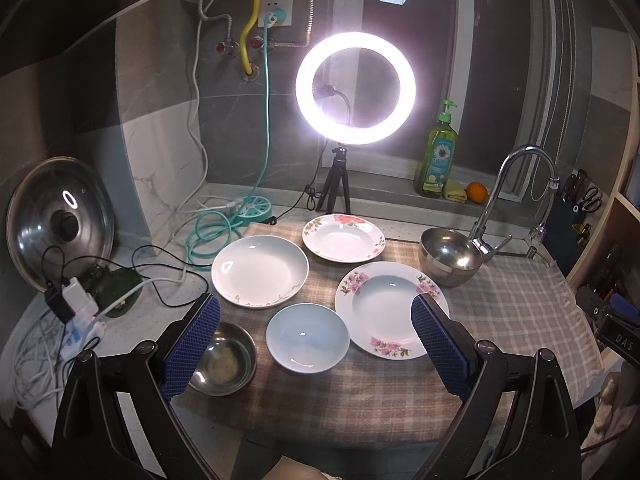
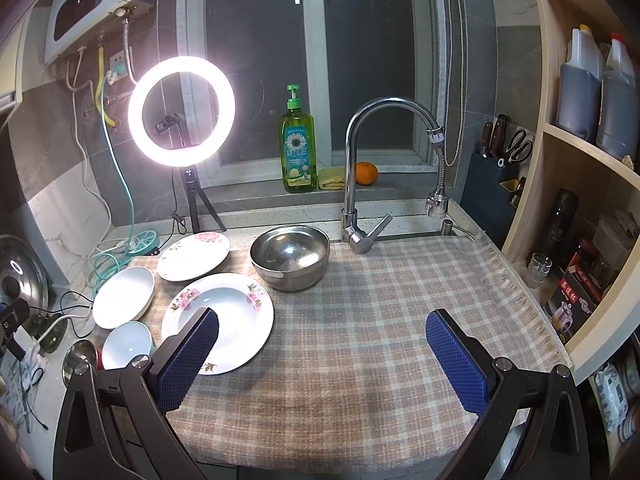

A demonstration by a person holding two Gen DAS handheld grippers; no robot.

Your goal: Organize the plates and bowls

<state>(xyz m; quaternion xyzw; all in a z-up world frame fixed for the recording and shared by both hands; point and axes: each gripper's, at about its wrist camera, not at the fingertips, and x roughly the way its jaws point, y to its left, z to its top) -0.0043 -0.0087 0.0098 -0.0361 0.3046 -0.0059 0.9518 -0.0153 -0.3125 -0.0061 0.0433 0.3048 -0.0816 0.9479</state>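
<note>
A kitchen worktop (image 2: pixel 360 340) covered by a checked cloth carries six pieces of crockery, all lying apart and none stacked. Nearest the window sits a floral plate (image 1: pixel 343 237) with red blooms; beside it a plain white plate (image 1: pixel 259 271); nearer the camera a pink-flowered plate (image 1: pixel 391 309), a small pale blue bowl (image 1: pixel 307 336), and a small steel bowl (image 1: pixel 226 360) at the cloth's left edge. A large steel bowl (image 1: pixel 450 256) stands by the tap (image 2: pixel 360 184). The left gripper (image 1: pixel 316 344) hovers above the blue bowl with its jaws wide apart and nothing between them; the right gripper (image 2: pixel 322 360) hangs over bare cloth, equally wide open and empty. The ceramic plates are likely stiff, glazed, slippery and breakable, so each probably wants a firm pinch across the flat rim, one padded finger under the lip, and a gentle set-down. The steel bowls look light and tough but smooth; their thin upright walls offer the best hold. The blue bowl's rim, pinched inside and outside, seems the natural grasp.
</note>
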